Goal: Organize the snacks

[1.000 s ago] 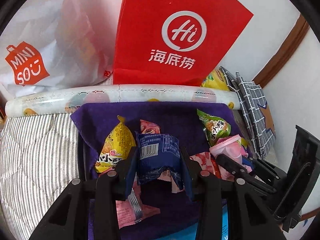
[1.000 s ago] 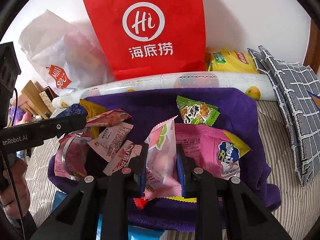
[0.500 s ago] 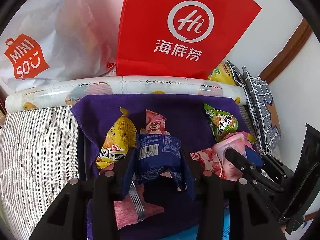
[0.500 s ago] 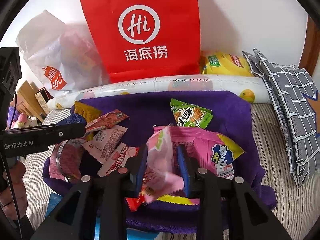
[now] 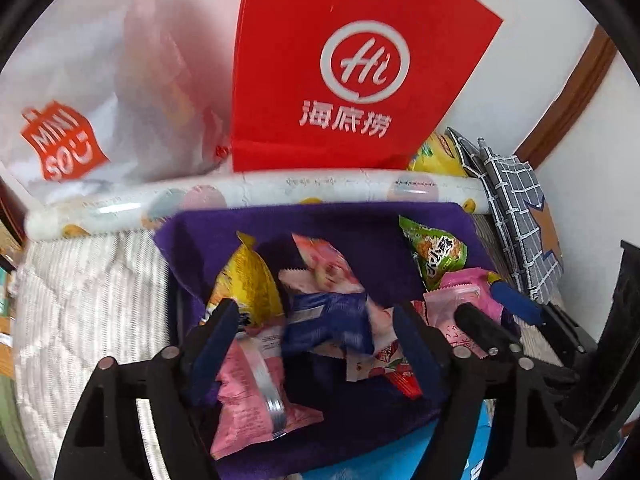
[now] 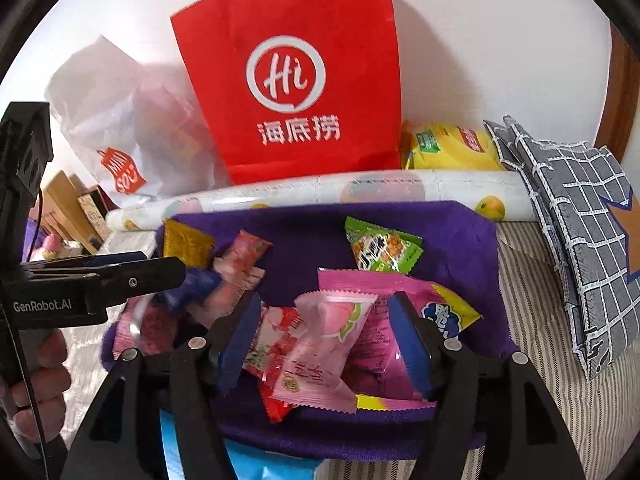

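Several snack packets lie on a purple cloth (image 5: 360, 228) (image 6: 452, 224). My left gripper (image 5: 316, 344) is open, its jaws wide apart, above a blurred blue packet (image 5: 328, 320) lying loose between them. A yellow packet (image 5: 248, 284), a pink packet (image 5: 256, 392) and a green packet (image 5: 436, 252) lie around it. My right gripper (image 6: 326, 340) is open, and a pale pink peach packet (image 6: 320, 356) lies loose between its jaws on a larger pink bag (image 6: 384, 300). The green packet (image 6: 380, 248) lies behind it.
A red paper bag (image 6: 296, 80) and a white Miniso bag (image 6: 124, 128) stand against the wall behind a rolled patterned mat (image 6: 340, 192). A yellow chip bag (image 6: 448, 148) and grey checked cloth (image 6: 576, 216) are at the right. Striped bedding (image 5: 88, 288) surrounds the cloth.
Both grippers have opened. The blue packet has dropped from my left gripper and the peach packet from my right gripper onto the purple cloth.
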The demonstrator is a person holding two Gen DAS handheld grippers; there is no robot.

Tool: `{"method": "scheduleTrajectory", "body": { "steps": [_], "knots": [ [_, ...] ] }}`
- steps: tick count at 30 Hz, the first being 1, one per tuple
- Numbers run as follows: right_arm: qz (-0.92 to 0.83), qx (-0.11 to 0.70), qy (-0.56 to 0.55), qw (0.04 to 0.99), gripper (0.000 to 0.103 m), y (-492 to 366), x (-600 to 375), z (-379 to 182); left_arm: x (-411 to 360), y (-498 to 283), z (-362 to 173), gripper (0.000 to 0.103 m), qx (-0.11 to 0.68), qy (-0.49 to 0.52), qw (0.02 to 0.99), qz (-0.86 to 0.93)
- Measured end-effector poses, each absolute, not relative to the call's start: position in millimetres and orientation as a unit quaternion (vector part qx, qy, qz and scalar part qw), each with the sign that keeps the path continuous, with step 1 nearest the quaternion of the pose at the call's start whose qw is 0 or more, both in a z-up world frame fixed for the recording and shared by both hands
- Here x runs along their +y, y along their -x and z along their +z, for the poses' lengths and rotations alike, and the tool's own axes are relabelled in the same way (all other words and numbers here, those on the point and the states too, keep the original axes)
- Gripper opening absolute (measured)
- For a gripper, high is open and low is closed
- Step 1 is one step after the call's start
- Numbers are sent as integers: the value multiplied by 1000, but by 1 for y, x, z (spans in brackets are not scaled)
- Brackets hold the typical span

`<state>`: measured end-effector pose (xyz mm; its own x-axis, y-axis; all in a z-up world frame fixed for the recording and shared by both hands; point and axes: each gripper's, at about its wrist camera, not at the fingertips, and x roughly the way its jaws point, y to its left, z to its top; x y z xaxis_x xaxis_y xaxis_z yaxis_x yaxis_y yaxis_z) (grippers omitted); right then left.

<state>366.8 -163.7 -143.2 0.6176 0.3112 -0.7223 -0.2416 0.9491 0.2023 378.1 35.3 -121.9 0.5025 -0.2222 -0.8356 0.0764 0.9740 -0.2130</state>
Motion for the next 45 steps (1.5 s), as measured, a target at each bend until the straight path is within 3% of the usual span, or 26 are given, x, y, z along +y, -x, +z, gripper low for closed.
{"method": "scheduleTrajectory", "body": {
  "steps": [7, 21, 27, 30, 45],
  "knots": [
    [143, 394, -82, 904, 70, -347, -180, -108, 35, -349, -87, 86, 464, 48, 882, -67],
    [38, 366, -58, 928, 76, -219, -213, -46, 24, -225, -36, 86, 397, 28, 916, -47],
    [38, 342, -50, 937, 99, -158, -221, -28, 15, -168, -24, 93, 372, 29, 927, -29],
    [44, 330, -44, 942, 103, -129, -224, -22, 9, -138, -20, 97, 360, 28, 932, -27],
    [28, 302, -29, 952, 103, -37, -241, -20, -15, -49, -12, 102, 326, 8, 945, -1]
  ]
}}
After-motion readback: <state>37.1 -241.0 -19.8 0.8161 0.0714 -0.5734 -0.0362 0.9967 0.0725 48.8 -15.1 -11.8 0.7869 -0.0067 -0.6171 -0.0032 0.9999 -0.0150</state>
